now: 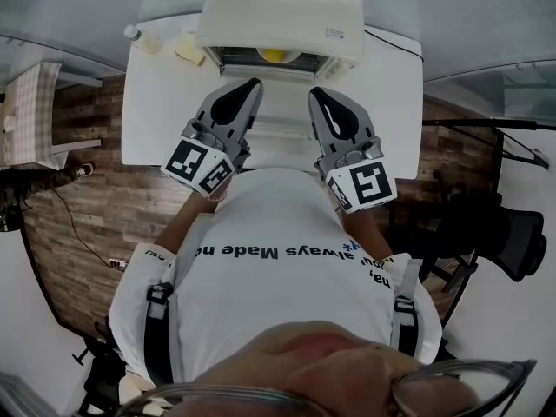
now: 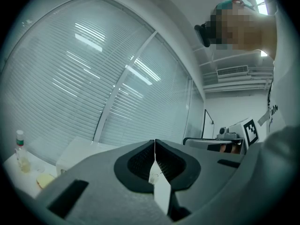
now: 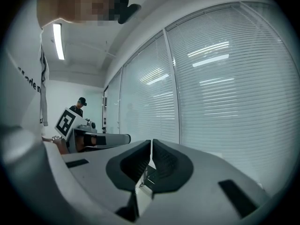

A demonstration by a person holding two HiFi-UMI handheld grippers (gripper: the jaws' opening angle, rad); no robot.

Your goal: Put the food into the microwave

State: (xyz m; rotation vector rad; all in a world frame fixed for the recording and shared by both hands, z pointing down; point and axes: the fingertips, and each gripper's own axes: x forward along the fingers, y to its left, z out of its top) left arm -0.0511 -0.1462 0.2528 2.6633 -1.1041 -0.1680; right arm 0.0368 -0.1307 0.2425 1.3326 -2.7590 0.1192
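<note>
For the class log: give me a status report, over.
Left gripper and right gripper shut, empty. Yellow food inside microwave. Nothing between grippers and microwave.

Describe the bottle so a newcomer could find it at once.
Start at the white table with the microwave on it. Left of the microwave, at the table's far corner, stands the bottle: clear, capped and upright, unlike the flat yellow item beside it.

Cool, even daylight filters through the slatted blinds, streaked with bright reflections; a strip lamp burns overexposed in the right gripper view. The white bench is bright, its shadows soft. Every view bulges and darkens to black at the corners. The left claw sits in dull shade, and the near spectacle rim is blurred
</note>
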